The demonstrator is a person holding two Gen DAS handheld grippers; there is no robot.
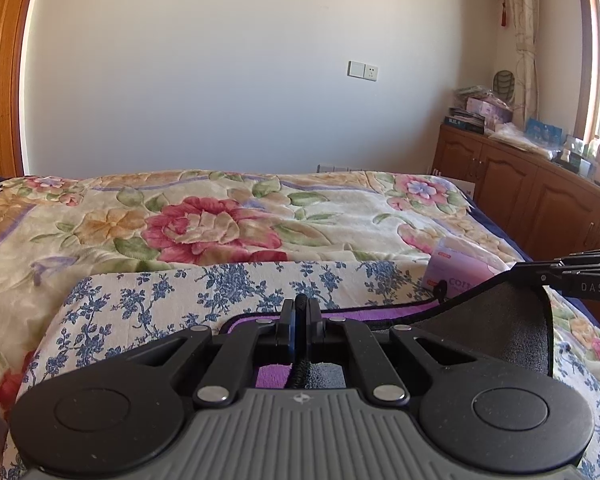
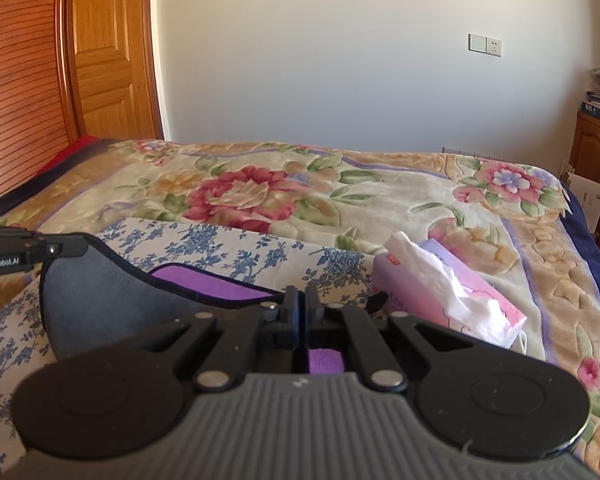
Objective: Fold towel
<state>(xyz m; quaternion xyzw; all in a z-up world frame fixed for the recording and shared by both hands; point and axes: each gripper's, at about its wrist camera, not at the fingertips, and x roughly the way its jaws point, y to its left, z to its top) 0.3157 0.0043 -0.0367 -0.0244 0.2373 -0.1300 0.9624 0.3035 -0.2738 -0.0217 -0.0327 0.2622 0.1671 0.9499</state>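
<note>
The towel is purple on one face (image 1: 364, 314) and grey on the other (image 1: 496, 320), with black edging. It lies on a blue-flowered cloth (image 1: 180, 292) on the bed. My left gripper (image 1: 300, 308) is shut on one near corner of the towel and holds it raised. My right gripper (image 2: 301, 300) is shut on the other near corner. Each gripper shows in the other's view, the right one (image 1: 540, 276) and the left one (image 2: 66, 249). The lifted grey face (image 2: 100, 292) hangs between them over the purple face (image 2: 208, 282).
A pink tissue box (image 2: 452, 300) with a tissue sticking out lies just right of the towel on the floral blanket (image 1: 228, 220). A wooden cabinet (image 1: 520, 192) with clutter stands at right. A wooden wardrobe (image 2: 60, 60) stands at left.
</note>
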